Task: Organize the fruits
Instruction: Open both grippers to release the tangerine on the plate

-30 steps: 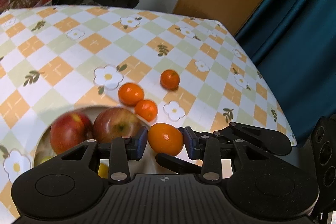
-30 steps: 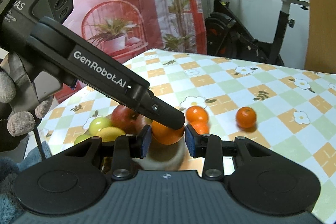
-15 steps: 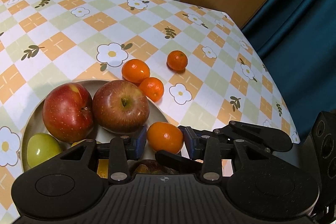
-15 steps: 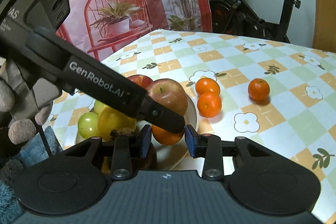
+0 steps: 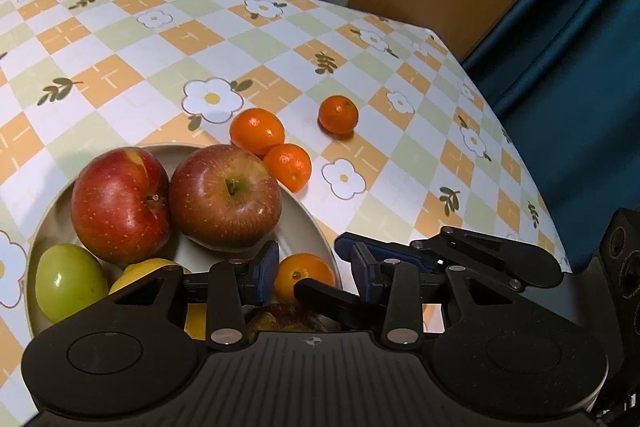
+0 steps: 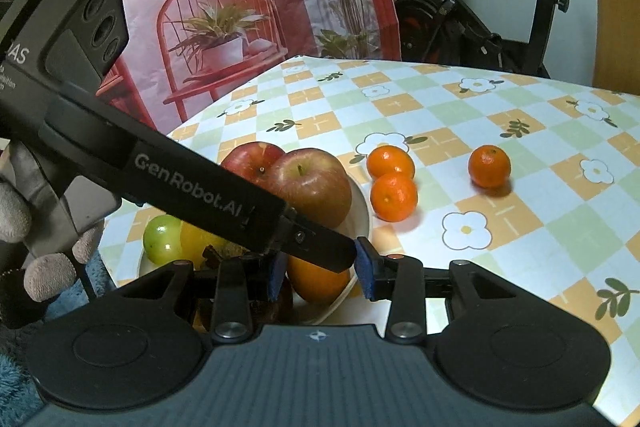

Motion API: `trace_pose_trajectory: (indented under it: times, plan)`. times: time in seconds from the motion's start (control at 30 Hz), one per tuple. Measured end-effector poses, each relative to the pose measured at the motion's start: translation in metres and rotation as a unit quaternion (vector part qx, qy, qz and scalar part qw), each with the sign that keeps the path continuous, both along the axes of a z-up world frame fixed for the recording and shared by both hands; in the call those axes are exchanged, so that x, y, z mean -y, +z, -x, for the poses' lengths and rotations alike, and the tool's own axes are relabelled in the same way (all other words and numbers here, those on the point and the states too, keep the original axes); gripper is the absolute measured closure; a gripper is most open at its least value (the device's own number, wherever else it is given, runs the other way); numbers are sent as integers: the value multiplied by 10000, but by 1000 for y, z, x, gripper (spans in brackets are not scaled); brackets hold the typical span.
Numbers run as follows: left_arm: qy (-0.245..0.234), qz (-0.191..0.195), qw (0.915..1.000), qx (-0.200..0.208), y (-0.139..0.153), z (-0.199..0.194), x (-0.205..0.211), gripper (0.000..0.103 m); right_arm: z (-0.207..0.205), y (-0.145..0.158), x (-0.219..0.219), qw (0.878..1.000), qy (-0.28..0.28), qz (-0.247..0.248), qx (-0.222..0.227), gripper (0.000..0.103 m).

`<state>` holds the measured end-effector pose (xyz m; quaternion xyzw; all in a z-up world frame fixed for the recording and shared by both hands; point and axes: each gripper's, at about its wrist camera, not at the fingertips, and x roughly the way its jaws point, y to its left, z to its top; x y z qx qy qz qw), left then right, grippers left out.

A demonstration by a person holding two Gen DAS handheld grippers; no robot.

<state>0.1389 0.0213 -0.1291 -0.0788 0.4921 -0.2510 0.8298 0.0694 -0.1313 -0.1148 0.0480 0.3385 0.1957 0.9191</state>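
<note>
A mandarin [image 5: 304, 277] [image 6: 320, 283] rests on the near rim of a beige plate [image 5: 304, 211] [image 6: 362, 211]. My left gripper [image 5: 310, 273] straddles it from above, with a gap at the right pad. My right gripper [image 6: 320, 273] also has it between its pads; its jaws are opening and the fruit sits low between them. The right gripper's fingers [image 5: 400, 255] reach in from the right. One left finger [image 6: 320, 247] crosses over the mandarin. On the plate lie two red apples [image 5: 120, 203] [image 5: 226, 195], a green fruit [image 5: 68, 279] and a yellow fruit [image 5: 152, 267].
Three mandarins [image 5: 257, 131] [image 5: 289, 166] [image 5: 338, 114] lie on the checkered tablecloth just beyond the plate. The table's edge [image 5: 552, 227] drops off at the right beside a teal curtain [image 5: 580, 67]. A gloved hand [image 6: 24, 227] holds the left gripper. An exercise bike [image 6: 460, 19] stands behind the table.
Both grippers came in lower over the plate. The mandarin, held up between the pads before, now sits lower on the plate's rim. The right pads have parted slightly.
</note>
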Motion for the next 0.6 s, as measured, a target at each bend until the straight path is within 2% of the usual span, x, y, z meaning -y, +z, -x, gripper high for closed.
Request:
trace_pose_trajectory:
  times: [0.2,0.3,0.47,0.6]
  plan:
    - [268,90,9992,282,7,8,-4,58,3,2,0,9998,-24,125,167,63]
    - [431,42,9977,530,16,16,-7,49,5,4,0,9995,-38,170,275,63]
    - [577,-172,9929,1028,32,30,-8,49,6,6,4,9989,-153,132,423,57]
    - [755,-403,9856,1459,43,39,-8,48,8,8,6,9981,-252,119,557,57]
